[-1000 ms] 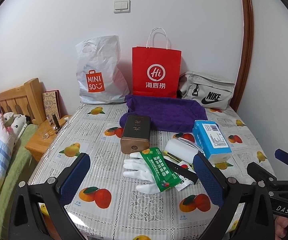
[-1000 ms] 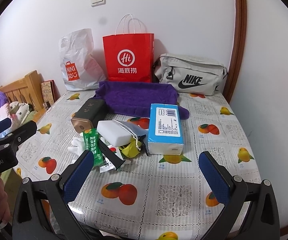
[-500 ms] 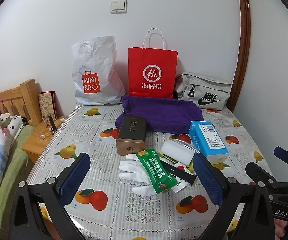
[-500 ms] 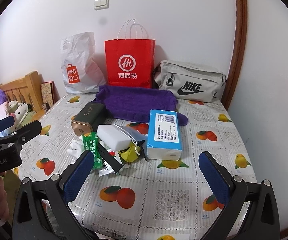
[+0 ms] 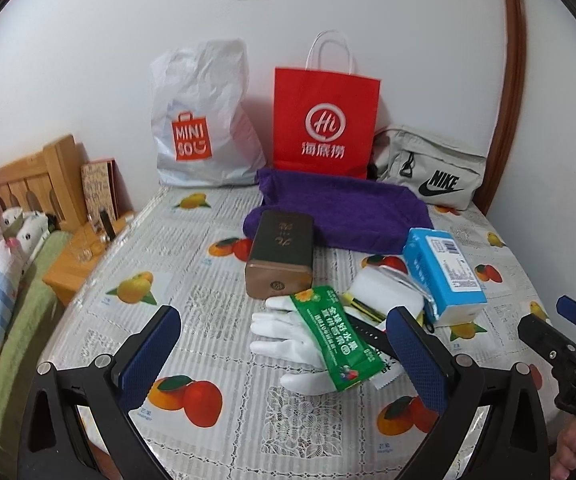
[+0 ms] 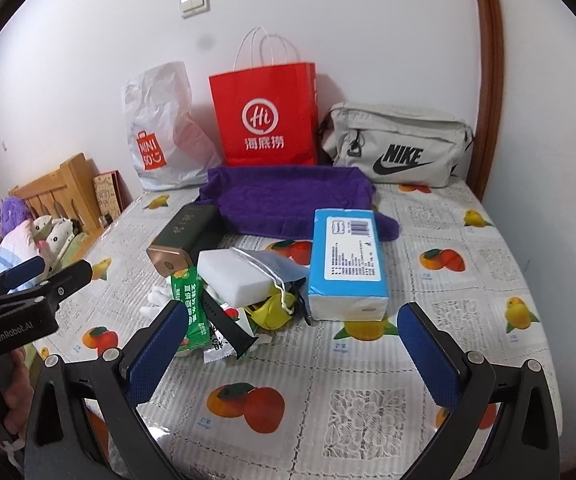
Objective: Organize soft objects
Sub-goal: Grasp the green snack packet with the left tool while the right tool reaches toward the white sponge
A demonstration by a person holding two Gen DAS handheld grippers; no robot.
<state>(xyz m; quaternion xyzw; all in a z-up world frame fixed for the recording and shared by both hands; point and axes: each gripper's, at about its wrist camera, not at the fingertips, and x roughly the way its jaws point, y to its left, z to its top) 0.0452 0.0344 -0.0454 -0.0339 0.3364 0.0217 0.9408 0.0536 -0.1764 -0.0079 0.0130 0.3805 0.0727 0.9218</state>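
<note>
A pile lies mid-table: a white glove [image 5: 288,340], a green snack packet [image 5: 334,338] across it, a white sponge [image 6: 236,278], a blue tissue pack [image 6: 346,254], a drawstring pouch [image 6: 278,264], a black strap [image 6: 228,322] and a dark box [image 5: 282,254]. A purple towel [image 5: 340,210] lies behind them. My left gripper [image 5: 288,356] is open and empty above the table's near edge, in front of the glove. My right gripper [image 6: 296,354] is open and empty, in front of the tissue pack.
A white Miniso bag [image 5: 204,120], a red paper bag [image 5: 324,120] and a grey Nike bag [image 5: 432,168] stand against the wall at the back. A bed and wooden nightstand [image 5: 76,260] are left of the table. A wooden door frame [image 6: 488,80] rises at right.
Both grippers have drifted slightly forward and the views shifted a little; the pile appears a bit closer. Nothing on the table has moved. Both grippers stay open.
</note>
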